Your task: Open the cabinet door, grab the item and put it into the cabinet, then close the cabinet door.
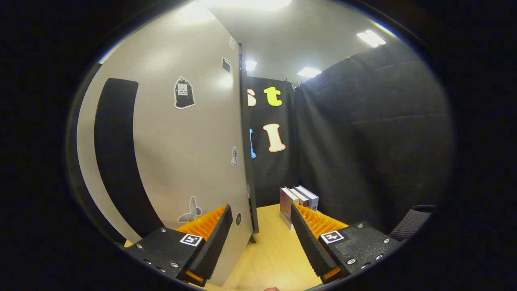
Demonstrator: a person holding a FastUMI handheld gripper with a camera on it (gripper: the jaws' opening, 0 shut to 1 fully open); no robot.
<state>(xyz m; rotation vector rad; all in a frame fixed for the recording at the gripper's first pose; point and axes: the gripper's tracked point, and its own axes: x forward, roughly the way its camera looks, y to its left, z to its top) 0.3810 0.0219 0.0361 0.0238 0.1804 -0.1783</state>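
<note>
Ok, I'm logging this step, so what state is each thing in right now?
cabinet door: swung open, its edge between the fingers.
gripper: open, fingers apart, pressing on nothing.
boxes: upright side by side on the table, just beyond the fingers, not yet grabbed.

One cabinet door (169, 133), pale grey, carries one long black vertical handle strip (117, 153). Five stickers are stuck on the door's face: a dark sack-shaped one (184, 93), a small dark square one (226, 64), a small grey figure (234, 157), a pale butterfly shape (190, 211) and a small dark round one (238, 219). Three boxes (299, 199) stand upright side by side on one wooden tabletop (274, 250). Three ceiling lights glow overhead. One gripper (260, 246) shows two fingers, spread apart with nothing between them.
</note>
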